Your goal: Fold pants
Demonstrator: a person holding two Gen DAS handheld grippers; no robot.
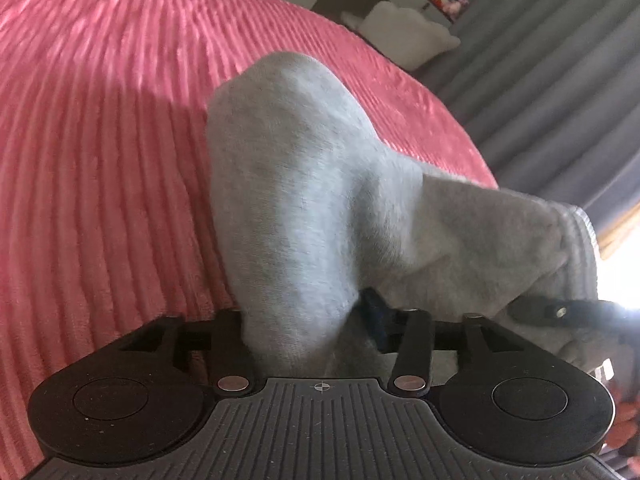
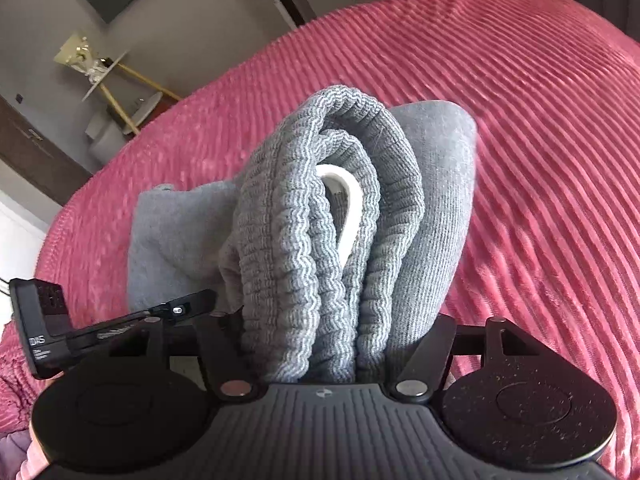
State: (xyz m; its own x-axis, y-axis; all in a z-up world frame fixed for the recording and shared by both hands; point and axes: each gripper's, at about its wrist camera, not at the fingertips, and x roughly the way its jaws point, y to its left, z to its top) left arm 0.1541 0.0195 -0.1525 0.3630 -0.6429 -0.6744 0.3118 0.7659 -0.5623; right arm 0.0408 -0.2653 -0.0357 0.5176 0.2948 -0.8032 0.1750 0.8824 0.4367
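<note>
Both my grippers grip the grey pants over the pink bedspread.

My left gripper pinches a smooth fabric fold; my right gripper clamps the bunched ribbed waistband, bundle raised near me.

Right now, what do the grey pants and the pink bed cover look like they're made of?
Grey pants: soft knit, probably cotton fleece; matte, fuzzy surface, with a ribbed, gathered elastic waistband.
Pink bed cover: plush ribbed fabric, perhaps velour or chenille; raised cords with a slight sheen.
</note>
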